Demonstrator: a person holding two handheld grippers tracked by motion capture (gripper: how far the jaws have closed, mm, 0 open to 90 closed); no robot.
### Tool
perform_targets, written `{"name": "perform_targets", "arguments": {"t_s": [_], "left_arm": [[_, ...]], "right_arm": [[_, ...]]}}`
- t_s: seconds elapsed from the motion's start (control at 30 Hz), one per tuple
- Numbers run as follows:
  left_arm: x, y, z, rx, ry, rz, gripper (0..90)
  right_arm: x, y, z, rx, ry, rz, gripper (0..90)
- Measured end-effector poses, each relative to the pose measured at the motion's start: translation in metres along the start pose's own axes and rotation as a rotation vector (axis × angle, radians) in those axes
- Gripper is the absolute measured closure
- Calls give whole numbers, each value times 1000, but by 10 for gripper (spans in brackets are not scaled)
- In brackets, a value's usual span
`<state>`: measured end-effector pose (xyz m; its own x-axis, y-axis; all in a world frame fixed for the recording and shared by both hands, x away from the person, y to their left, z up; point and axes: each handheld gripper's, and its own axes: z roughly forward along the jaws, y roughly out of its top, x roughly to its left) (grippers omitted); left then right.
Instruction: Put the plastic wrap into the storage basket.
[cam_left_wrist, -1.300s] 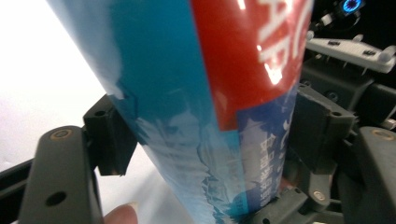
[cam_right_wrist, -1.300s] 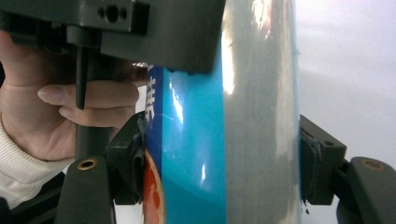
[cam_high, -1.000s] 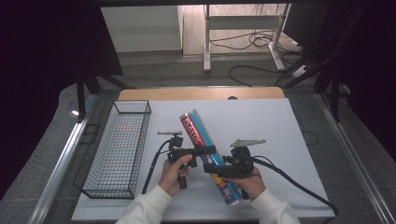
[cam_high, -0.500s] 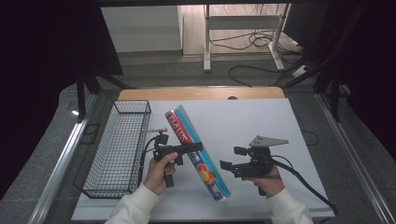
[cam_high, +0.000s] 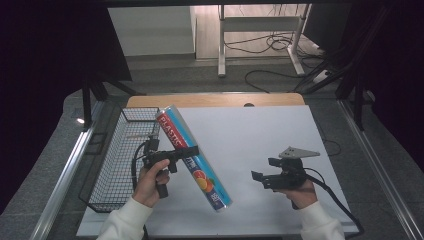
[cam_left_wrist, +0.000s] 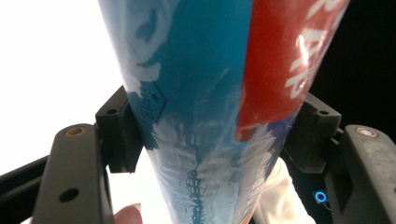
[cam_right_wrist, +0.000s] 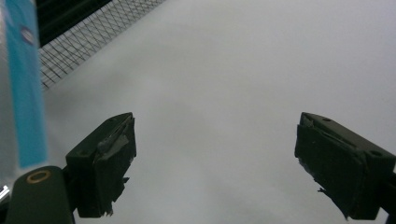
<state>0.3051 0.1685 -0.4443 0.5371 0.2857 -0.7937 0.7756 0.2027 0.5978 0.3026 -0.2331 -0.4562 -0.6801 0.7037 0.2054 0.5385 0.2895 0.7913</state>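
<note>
A long plastic-wrap box (cam_high: 173, 132), blue with a red label, hangs tilted over the table's left side, its far end above the wire basket's (cam_high: 116, 165) rim. My left gripper (cam_high: 190, 150) is shut on its middle. In the left gripper view the jaws press both sides of the box (cam_left_wrist: 205, 84). My right gripper (cam_high: 256, 178) is held over the white table (cam_high: 250, 130) to the right, apart from the box. Its jaws have just been opening and stand open with nothing between them (cam_right_wrist: 215, 163). The box (cam_right_wrist: 23, 84) shows at that view's left edge.
The black wire basket (cam_right_wrist: 84, 37) stands along the table's left edge. Cables trail from both grippers toward the table's near edge. A wooden strip (cam_high: 215, 100) borders the table's far side, with a metal frame beyond it.
My left gripper has lifted the box and carried it left toward the basket. My right gripper has let go of the box's near end, opened, and moved off to the right.
</note>
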Motion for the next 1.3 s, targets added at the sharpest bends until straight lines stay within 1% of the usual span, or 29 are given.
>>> {"name": "perform_targets", "arguments": {"t_s": [0.1, 0.27, 0.37, 0.47, 0.57, 0.6, 0.83, 0.9, 0.93, 0.97, 1.0, 1.03, 1.3], "left_arm": [[0, 3, -8, -20, 2, -3, 317], [-2, 7, -21, -29, 26, 5, 317], [-3, 10, -29, -28, 49, 0, 318], [-5, 15, -38, -26, 69, 9, 317], [-6, 17, -44, -37, 77, 6, 318], [-6, 19, -49, -44, 81, 6, 318], [-5, 24, -67, -62, 104, 9, 318], [-6, 27, -73, -68, 117, 11, 318], [-6, 29, -78, -71, 132, 22, 318], [-6, 30, -80, -71, 136, 16, 318], [-7, 31, -83, -73, 144, 19, 318], [-6, 33, -87, -74, 155, 30, 318], [-5, 39, -115, -88, 205, 27, 318]], "right_arm": [[-4, -4, 3, 16, -15, 6, 128], [-7, -4, 3, 21, -12, 19, 133], [-8, -5, 3, 24, -19, 16, 133], [-8, -6, 4, 33, -27, 13, 133], [-9, -7, 5, 39, -29, 13, 133], [-10, -7, 5, 40, -29, 15, 133], [-10, -8, 6, 51, -31, 11, 133], [-10, -8, 7, 53, -32, 9, 133], [-10, -9, 7, 54, -33, 9, 133], [-10, -9, 7, 56, -36, 7, 133], [-10, -9, 7, 57, -36, 9, 133], [-10, -9, 7, 58, -37, 9, 133], [-11, -9, 8, 65, -42, 7, 133]]}}
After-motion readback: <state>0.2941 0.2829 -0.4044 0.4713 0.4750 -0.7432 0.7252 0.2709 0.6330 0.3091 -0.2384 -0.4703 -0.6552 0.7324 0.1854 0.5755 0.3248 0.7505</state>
